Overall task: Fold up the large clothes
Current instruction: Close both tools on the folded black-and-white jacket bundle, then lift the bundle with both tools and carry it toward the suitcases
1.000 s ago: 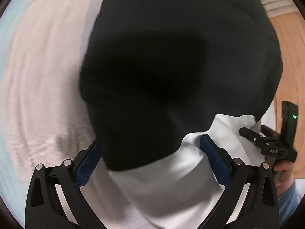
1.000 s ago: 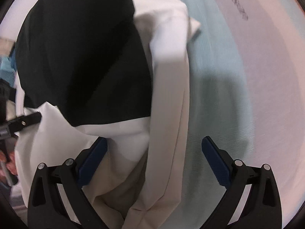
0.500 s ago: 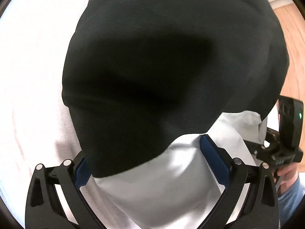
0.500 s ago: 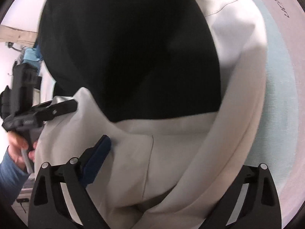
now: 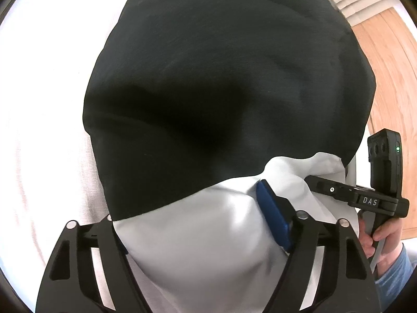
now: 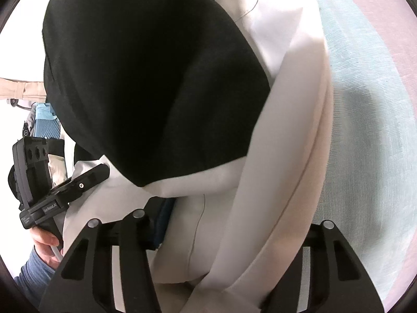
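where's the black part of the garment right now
The black panel fills the upper centre of both wrist views, draped above the white fabric that both grippers pinch.

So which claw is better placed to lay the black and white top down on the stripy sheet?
Probably the right claw: it grips the top by its white part, and the stripy sheet lies just beside it. The left claw grips too, but sees no stripes.

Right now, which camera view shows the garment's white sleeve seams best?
The right wrist view: the white sleeve runs down beside the black panel, with stitching visible. The left wrist view shows mostly black panel and only a bunched white patch between the left gripper fingers.
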A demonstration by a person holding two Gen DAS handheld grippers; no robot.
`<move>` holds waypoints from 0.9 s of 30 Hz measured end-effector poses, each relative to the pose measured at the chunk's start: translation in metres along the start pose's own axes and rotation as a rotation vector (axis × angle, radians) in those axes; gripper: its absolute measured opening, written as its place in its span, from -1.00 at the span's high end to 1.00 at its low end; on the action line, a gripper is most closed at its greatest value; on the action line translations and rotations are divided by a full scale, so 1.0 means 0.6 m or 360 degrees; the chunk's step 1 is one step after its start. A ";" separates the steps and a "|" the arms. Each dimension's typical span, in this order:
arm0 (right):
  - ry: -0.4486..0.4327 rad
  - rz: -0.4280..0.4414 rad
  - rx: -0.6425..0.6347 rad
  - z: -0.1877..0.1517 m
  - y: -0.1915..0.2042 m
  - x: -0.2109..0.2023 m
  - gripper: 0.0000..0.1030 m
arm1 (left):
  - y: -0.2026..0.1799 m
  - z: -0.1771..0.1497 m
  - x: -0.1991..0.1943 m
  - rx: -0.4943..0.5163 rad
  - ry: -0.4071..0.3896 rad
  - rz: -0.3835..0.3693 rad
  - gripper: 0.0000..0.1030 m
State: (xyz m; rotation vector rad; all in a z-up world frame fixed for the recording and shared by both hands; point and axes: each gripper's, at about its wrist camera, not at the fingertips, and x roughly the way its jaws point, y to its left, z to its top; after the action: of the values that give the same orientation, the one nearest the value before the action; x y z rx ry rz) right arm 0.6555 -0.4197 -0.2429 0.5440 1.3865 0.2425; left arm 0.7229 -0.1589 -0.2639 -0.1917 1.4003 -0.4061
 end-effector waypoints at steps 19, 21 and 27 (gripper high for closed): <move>-0.0094 -0.0258 -0.0046 -0.023 0.105 -0.023 0.48 | -0.154 -0.051 -0.029 0.0123 -0.0097 0.0079 0.24; -0.0117 -0.0262 -0.0068 -0.030 0.109 -0.035 0.54 | -0.162 -0.048 -0.040 0.0147 -0.0112 0.0079 0.31; -0.0216 -0.0295 -0.0122 -0.051 0.136 -0.072 0.62 | -0.202 -0.041 -0.057 0.0204 -0.0153 0.0085 0.39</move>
State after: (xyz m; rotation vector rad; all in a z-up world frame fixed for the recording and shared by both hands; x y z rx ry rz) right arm 0.6302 -0.3635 -0.1674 0.3590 1.2809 0.1065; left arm 0.6754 -0.2540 -0.1926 -0.0685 1.2777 -0.4354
